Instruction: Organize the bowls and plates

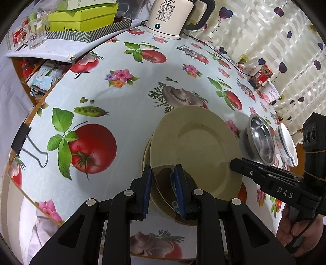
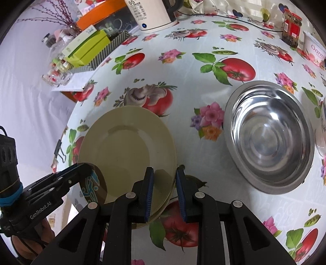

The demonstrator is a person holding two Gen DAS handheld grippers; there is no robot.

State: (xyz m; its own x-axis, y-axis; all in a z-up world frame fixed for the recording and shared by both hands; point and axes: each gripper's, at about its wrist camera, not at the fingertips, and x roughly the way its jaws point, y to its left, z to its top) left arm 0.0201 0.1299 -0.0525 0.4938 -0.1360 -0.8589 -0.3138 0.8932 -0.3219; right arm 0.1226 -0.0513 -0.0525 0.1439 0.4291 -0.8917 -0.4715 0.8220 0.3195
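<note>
A beige plate point(image 1: 195, 146) point(image 2: 126, 142) is held at two sides of its rim. My left gripper point(image 1: 164, 173) point(image 2: 87, 167) is shut on its near-left rim. My right gripper point(image 2: 165, 173) point(image 1: 234, 163) is shut on its right rim. A second beige plate point(image 1: 145, 155) point(image 2: 163, 212) lies right under it, only its edge showing; I cannot tell whether the two touch. To the right, a steel bowl point(image 1: 260, 140) point(image 2: 269, 136) stands on the table. A white bowl with a blue band point(image 1: 287, 142) point(image 2: 322, 130) sits beyond it.
A white kettle point(image 1: 169, 18) point(image 2: 150, 14) stands at the back. Green boxes point(image 1: 81, 20) and a glass mug point(image 1: 34, 36) are at the back left. A red-labelled jar point(image 2: 291, 28) and a white cup point(image 2: 314, 51) stand far right. A binder clip point(image 1: 22, 138) grips the table's left edge.
</note>
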